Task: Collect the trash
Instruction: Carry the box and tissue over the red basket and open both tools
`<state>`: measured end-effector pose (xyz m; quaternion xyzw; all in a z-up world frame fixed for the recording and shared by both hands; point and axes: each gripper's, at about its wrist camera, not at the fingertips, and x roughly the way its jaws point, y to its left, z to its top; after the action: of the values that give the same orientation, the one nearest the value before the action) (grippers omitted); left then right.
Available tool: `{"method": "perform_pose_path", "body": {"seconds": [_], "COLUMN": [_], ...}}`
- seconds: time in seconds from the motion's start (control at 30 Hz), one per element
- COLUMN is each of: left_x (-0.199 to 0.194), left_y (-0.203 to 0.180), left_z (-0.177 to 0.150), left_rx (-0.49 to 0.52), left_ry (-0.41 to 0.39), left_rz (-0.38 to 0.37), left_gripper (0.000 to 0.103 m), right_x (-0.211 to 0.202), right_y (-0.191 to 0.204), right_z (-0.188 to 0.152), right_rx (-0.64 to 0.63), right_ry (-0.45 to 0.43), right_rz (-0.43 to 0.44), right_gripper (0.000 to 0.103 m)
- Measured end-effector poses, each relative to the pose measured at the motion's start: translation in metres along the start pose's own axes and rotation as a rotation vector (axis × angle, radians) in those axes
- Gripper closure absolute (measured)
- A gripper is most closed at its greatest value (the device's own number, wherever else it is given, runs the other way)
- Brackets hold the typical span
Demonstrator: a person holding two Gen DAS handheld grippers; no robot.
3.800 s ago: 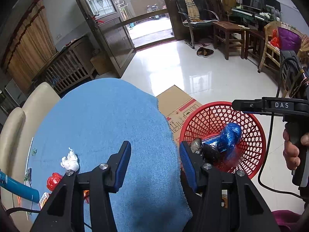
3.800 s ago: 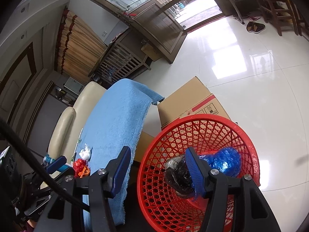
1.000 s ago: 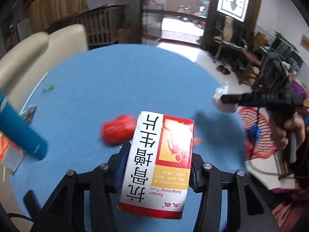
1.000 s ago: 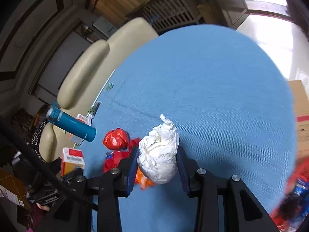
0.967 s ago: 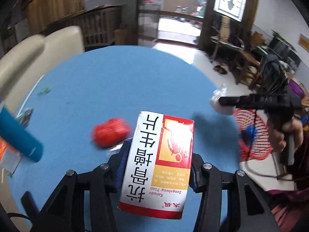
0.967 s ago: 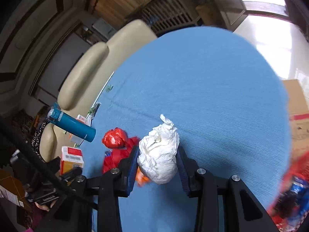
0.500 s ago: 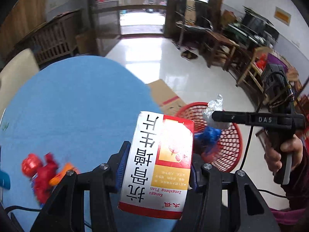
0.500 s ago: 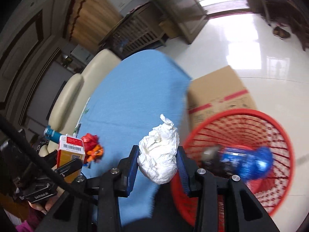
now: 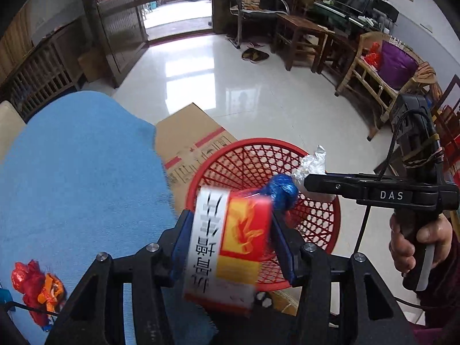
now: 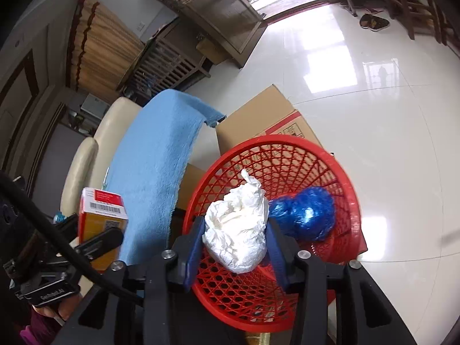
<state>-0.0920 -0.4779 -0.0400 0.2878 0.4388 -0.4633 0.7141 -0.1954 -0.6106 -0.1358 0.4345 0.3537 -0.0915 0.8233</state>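
– What is the left gripper [image 9: 230, 247] doing?
– It is clamped on a red, white and yellow box [image 9: 230, 247], held above the near rim of the red basket [image 9: 247, 146], just past the edge of the blue cloth [image 9: 80, 172].
– And the right gripper [image 10: 234, 241]?
– Its fingers are pressed on a white paper wad [image 10: 235, 230], over the basket's opening.
– Anything inside?
– A blue bag [image 10: 304, 215] lies in the basket. A cardboard carton [image 10: 258, 120] stands just behind it.
– Any trash left on the tabletop?
– Red and orange wrappers [image 9: 37, 293] near the cloth's near left edge.

Red wrappers [image 9: 34, 287] lie on the blue-covered table [image 9: 80, 178].
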Motion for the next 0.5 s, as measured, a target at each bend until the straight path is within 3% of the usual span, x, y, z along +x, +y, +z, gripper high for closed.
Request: {"method": "perform_pose_path", "body": {"seconds": [0.1, 0.23, 0.5], "left_x": [0.003, 0.003, -0.021], "left_y": [-0.005, -0.009, 0.002], "left_z": [-0.002, -0.006, -0.021], "left_rx": [0.006, 0.025, 0.019], "left_ry": [0.017, 0.024, -0.022], "left_rz": [-0.01, -0.003, 0.13], "left_gripper": [0.041, 0.041, 0.041], "right_x": [-0.002, -0.001, -0.008], "right_y": [-0.006, -0.013, -0.01], "right_z": [-0.001, -0.002, 0.001], "right_rx": [0.023, 0.042, 0.036], "right_ry": [0.0, 0.002, -0.02], "right_rz": [0.007, 0.015, 0.017], "right_gripper": [0.047, 0.047, 0.047]}}
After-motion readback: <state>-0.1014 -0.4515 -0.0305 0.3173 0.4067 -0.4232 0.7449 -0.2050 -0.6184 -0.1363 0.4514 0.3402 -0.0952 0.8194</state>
